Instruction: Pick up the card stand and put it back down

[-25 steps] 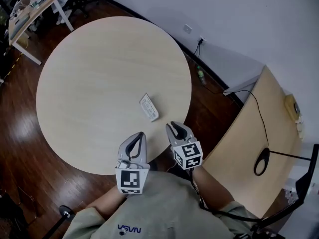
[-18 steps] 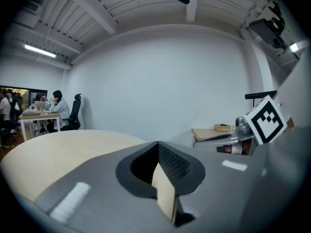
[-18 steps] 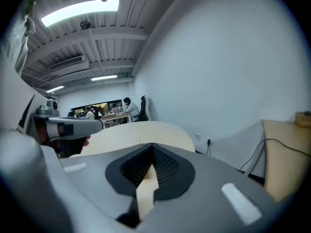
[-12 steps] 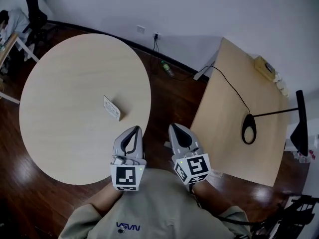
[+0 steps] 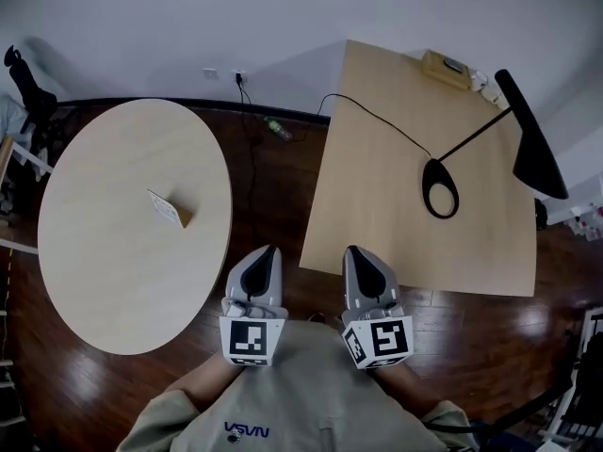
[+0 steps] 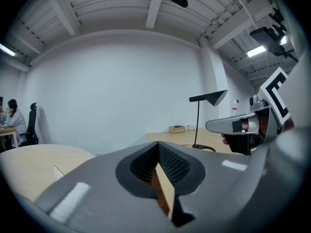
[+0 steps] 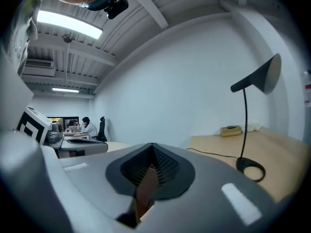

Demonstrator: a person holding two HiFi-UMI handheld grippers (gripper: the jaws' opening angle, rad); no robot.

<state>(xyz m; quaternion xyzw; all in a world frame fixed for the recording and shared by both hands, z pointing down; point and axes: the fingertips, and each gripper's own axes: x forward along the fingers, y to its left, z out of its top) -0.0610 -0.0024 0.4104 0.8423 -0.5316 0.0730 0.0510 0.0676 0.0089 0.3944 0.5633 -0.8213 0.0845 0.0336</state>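
Dark wood floor (image 5: 273,186) runs ahead of and between both tongs. Round counter (image 5: 113,281) is to the left of the left tongs, rectangular counter (image 5: 377,205) ahead-right of the right tongs. The floor strip between the counters lies ahead of the tongs.

Left tongs (image 5: 268,250) are fully closed, with the pads meeting at the tip and nothing between them. They touch nothing and are held in the air just off the round counter's right edge. Left gripper view agrees: left tongs (image 6: 156,144) closed and empty.

Right tongs (image 5: 354,250) are also fully closed and empty. In the head view the tip overlaps the near edge of the rectangular counter; contact cannot be told. Right gripper view shows the same, closed with nothing pinched (image 7: 152,145). The two tongs are side by side, apart, pointing roughly level.

Black lamp (image 5: 530,135) stands on the rectangular counter, ahead-right of the right tongs. Its cable (image 5: 377,121) trails across that counter toward the wall.

Card stand (image 5: 168,208) sits on the round counter, well left and ahead of the left tongs, ungripped. Nothing lies between it and the tongs.

Small box (image 5: 448,67) sits at the rectangular counter's far end. Bottle (image 5: 276,128) lies on the floor by the wall.
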